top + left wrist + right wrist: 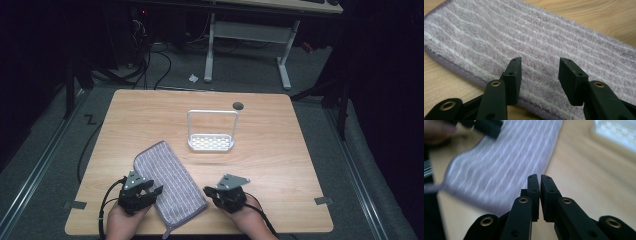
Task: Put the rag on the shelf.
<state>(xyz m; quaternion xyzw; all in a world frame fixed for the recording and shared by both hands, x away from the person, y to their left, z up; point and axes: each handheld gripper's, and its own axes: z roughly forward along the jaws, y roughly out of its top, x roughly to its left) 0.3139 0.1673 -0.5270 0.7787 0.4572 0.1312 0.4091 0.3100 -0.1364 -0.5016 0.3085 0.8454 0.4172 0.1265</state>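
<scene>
A folded purple-grey striped towel [170, 185] lies flat near the table's front edge, between my two grippers. My left gripper [152, 192] stands open at the towel's left long edge; in the left gripper view its jaws are spread just above the towel [544, 42], with nothing between them. My right gripper [209, 192] sits just right of the towel, jaws closed together on nothing, pointing toward the towel [506, 165] edge. The right gripper [540, 178] shows a thin slit between its pads.
A white wire-frame rack [211, 131] with a perforated base stands upright at the table's middle. A dark round hole [238, 105] marks the far edge of the wooden table [300, 165]. Another desk's white legs [284, 65] and cables lie on the floor behind.
</scene>
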